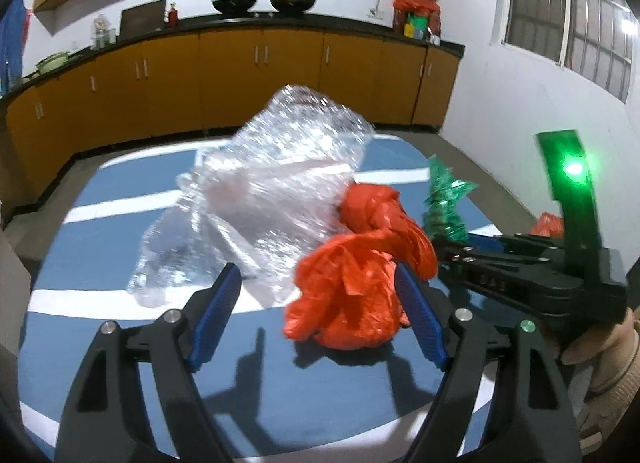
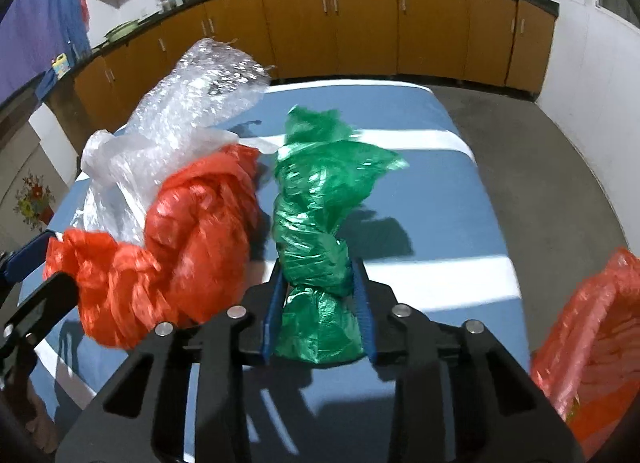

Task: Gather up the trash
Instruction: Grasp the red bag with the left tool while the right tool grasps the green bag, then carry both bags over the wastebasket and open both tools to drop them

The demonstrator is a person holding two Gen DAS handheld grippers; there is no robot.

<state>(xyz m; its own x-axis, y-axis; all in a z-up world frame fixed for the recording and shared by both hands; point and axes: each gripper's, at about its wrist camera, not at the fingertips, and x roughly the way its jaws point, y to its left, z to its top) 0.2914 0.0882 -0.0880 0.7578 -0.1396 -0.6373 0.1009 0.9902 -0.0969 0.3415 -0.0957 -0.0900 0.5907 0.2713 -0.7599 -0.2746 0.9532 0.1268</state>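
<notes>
On the blue table (image 2: 460, 183) lie one green bag (image 2: 316, 223), one clear wrap (image 1: 256, 199) and two red bags. The right gripper (image 2: 318, 283) clamps the green bag. The left gripper (image 1: 320, 295) gapes around the near red bag (image 1: 356, 275).

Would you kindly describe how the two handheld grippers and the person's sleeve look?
Both the left gripper and the right gripper have black angular frames with silver bolts and ribbed blue pads. The right one carries an upright green-lit tab. The sleeve is beige ribbed knit.
</notes>
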